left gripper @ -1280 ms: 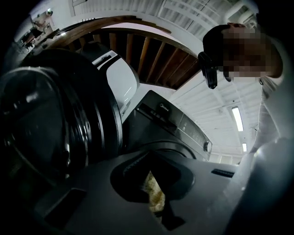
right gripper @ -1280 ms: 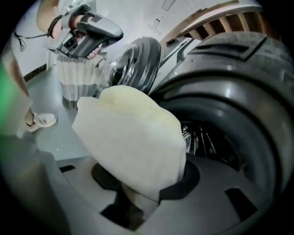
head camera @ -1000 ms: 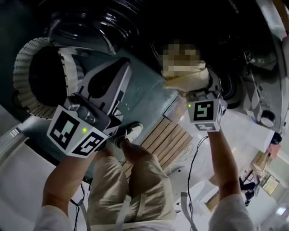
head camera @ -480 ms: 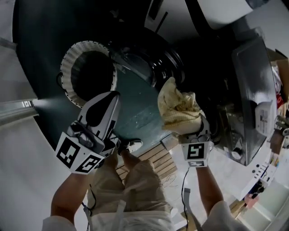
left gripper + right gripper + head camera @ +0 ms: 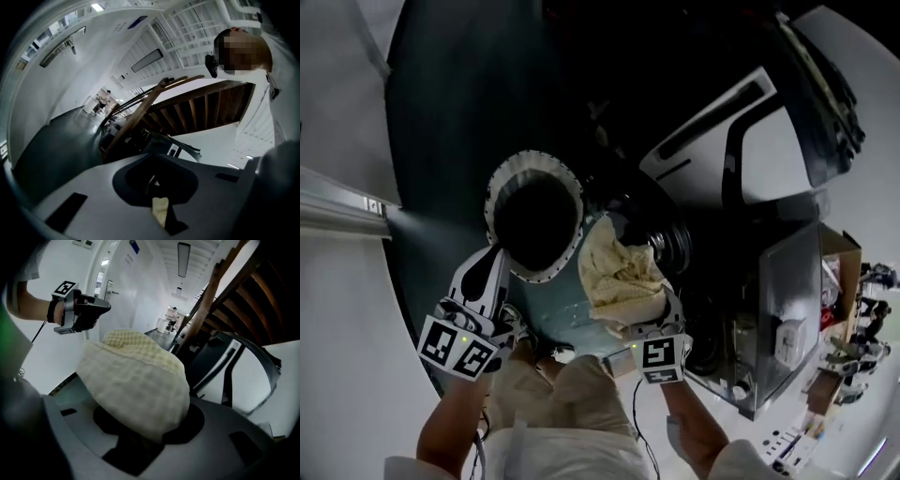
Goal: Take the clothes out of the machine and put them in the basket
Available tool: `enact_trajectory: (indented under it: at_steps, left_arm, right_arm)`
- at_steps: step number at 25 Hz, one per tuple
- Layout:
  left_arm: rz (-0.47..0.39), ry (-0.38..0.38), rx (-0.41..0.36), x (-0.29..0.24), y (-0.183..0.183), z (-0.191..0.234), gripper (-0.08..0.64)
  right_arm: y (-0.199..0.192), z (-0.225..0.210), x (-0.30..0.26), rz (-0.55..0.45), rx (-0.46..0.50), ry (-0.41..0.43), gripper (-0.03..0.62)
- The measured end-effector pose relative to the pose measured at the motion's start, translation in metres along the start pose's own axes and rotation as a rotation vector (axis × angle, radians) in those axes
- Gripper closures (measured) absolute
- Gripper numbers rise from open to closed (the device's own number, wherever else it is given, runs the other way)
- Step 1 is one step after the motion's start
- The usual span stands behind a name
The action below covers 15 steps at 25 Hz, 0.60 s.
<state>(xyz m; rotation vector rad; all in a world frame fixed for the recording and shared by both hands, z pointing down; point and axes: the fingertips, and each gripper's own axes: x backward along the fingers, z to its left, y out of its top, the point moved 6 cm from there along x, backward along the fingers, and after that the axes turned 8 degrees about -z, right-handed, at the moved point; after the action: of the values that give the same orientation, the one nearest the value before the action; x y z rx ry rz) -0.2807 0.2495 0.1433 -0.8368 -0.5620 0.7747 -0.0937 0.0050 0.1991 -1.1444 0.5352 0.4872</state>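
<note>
Cloth, pale yellow waffle weave, pinched in right hand-held gripper near basket; left hand-held gripper pressed together, empty.

Left gripper at lower left of the head view: jaws pressed together to a point, nothing between them, aimed up the frame. Its bare left forearm rises from the bottom edge. Right gripper, just right of centre, is clamped on a cream cloth that bunches over its jaws. The right forearm comes in from the lower right.
</note>
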Motion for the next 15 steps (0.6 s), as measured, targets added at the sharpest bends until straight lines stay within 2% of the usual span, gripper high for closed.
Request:
enact_trajectory:
  at_steps: [5, 10, 15]
  left_arm:
    - [-0.039, 0.066, 0.010, -0.005, 0.033, 0.034, 0.549]
    - [-0.072, 0.150, -0.005, -0.010, 0.040, 0.057, 0.549]
    - [-0.102, 0.273, -0.027, -0.011, 0.034, 0.077, 0.549]
  right_arm:
    - [0.052, 0.019, -0.060, -0.029, 0.054, 0.089, 0.394]
    - [0.071, 0.028, -0.116, -0.051, 0.094, 0.191, 0.393]
    - [0.072, 0.040, -0.175, -0.064, 0.121, 0.306, 0.391]
